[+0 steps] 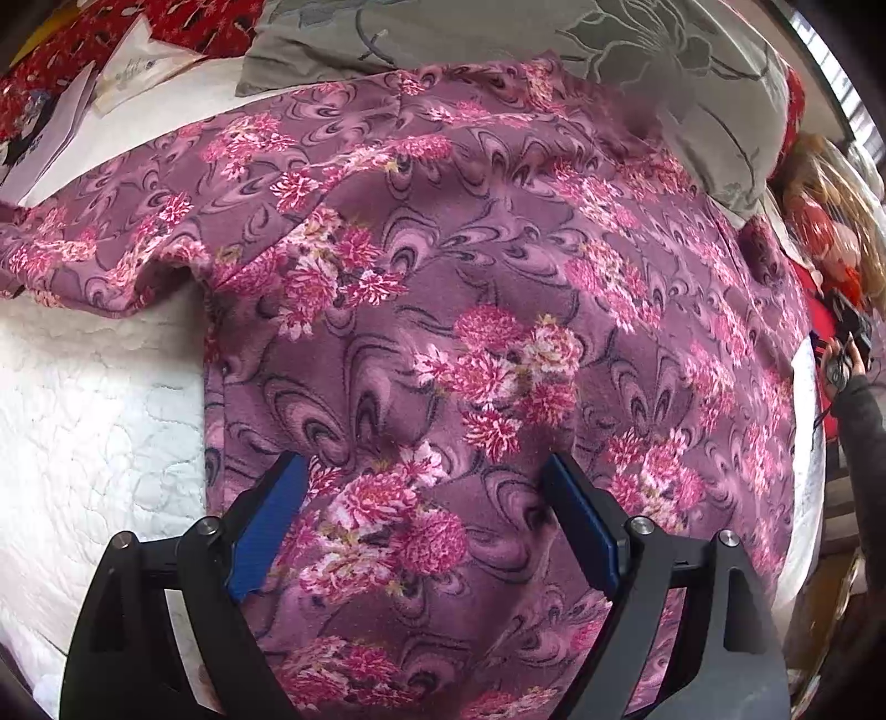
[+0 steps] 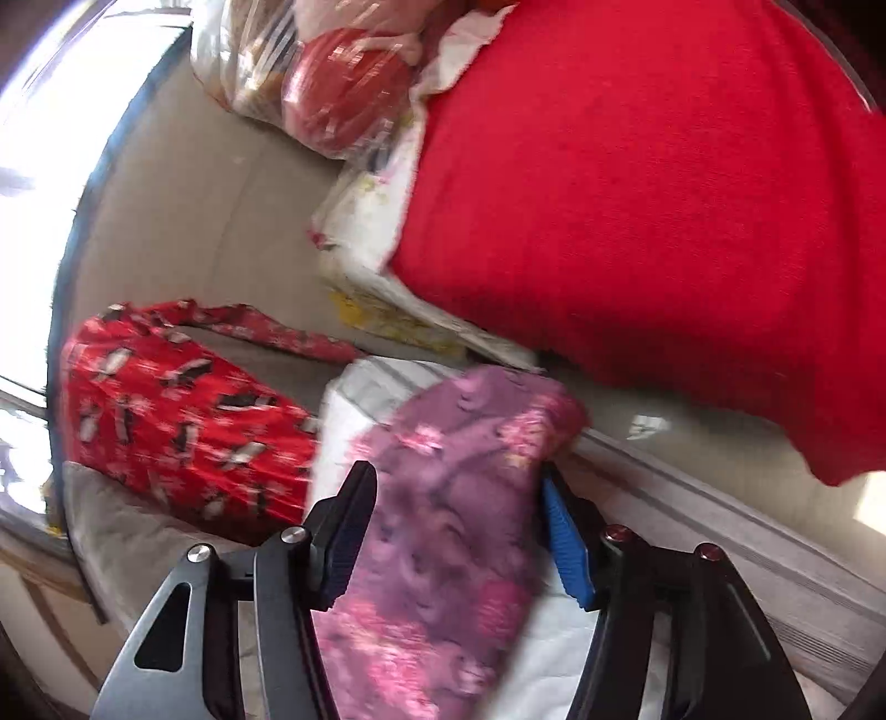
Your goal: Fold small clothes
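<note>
Black fingers with blue pads frame the near edge of both views. Left tool (image 1: 423, 487) stands wide apart, pointing steeply down over a purple floral garment (image 1: 443, 310), with cloth showing between the pads (image 1: 266, 526) but neither pad pressing on it. That garment lies spread across a white quilted bed (image 1: 94, 399); 1 sleeve reaches out toward the bed's left edge, and the far hem lies against a grey pillow (image 1: 498, 39). Papers (image 1: 133, 66) rest on the bed near its far left corner, beside a red patterned cloth (image 1: 66, 50). At the right edge a person's sleeve and hand (image 1: 847, 365) hold a dark device.

Right tool (image 2: 454, 498) is partly apart, with a bunched fold of the same garment (image 2: 443, 526) running between the fingers; the picture is blurred, so I cannot tell whether the pads grip it. Behind it lie a plain red cloth (image 2: 637, 194), a red printed cloth (image 2: 177, 410) and a plastic bag (image 2: 332, 94).
</note>
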`<action>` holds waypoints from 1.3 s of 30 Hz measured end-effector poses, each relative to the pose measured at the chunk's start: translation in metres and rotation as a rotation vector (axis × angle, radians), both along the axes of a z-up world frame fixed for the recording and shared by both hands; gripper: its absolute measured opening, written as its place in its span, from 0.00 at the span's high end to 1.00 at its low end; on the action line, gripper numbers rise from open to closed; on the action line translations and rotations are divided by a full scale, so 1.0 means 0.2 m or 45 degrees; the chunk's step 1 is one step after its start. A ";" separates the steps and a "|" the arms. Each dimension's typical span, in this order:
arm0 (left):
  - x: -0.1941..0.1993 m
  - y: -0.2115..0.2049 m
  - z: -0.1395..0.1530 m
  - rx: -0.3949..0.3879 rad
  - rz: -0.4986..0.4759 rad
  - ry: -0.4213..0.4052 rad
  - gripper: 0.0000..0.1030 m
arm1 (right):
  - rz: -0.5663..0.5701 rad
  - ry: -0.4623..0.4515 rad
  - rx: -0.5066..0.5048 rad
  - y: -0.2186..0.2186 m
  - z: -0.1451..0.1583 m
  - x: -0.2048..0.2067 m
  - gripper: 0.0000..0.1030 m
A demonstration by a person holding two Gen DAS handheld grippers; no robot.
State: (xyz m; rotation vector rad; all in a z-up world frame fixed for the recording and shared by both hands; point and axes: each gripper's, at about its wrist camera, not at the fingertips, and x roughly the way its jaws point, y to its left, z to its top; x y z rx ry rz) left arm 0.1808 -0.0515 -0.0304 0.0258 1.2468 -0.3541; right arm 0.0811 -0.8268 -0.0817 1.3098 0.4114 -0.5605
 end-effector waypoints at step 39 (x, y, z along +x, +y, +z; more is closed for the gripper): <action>0.42 -0.19 0.02 -0.475 0.094 -0.044 0.16 | 0.579 0.051 -0.508 1.38 0.72 0.20 0.91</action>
